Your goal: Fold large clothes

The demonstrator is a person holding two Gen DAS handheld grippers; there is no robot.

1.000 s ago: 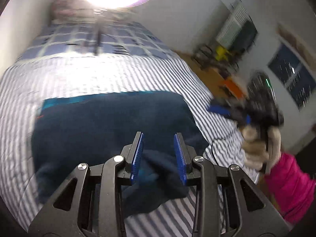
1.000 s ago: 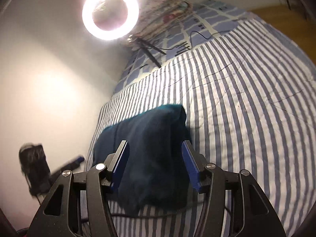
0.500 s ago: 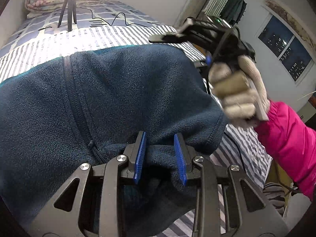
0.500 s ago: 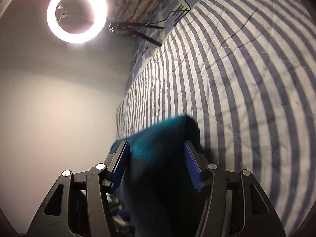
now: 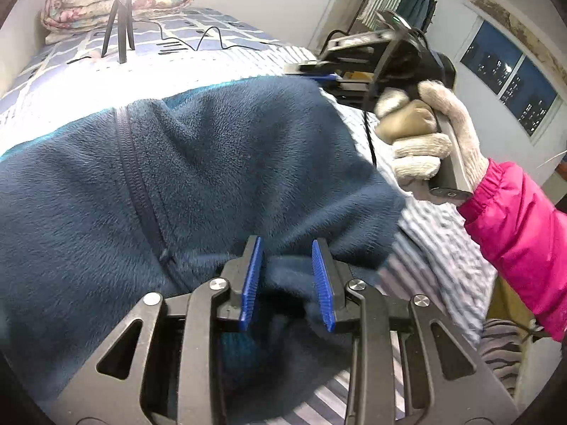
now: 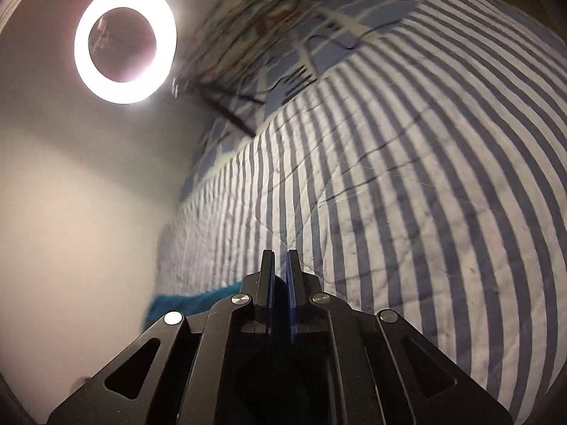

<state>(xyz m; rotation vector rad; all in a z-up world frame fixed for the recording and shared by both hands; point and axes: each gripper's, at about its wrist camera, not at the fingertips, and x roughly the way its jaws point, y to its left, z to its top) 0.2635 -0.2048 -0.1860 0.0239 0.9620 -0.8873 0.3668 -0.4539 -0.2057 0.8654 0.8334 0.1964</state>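
Note:
A dark blue fleece jacket with a zipper lies folded on the striped bed and fills the left wrist view. My left gripper is open, its blue pads on either side of a bunched fold at the jacket's near edge. My right gripper is shut on the fleece, with a thin bit of dark fabric between its pads and a teal edge showing to its left. In the left wrist view the right gripper sits at the jacket's far right corner, held by a gloved hand.
The striped bedspread covers the bed. A ring light on a tripod stands near the folded floral quilt at the head. A cable runs across the bed. The wall is at the left, a window at the right.
My right gripper has closed from wide open onto the jacket's edge. The left gripper has dropped close to the jacket and stays open around its near fold.

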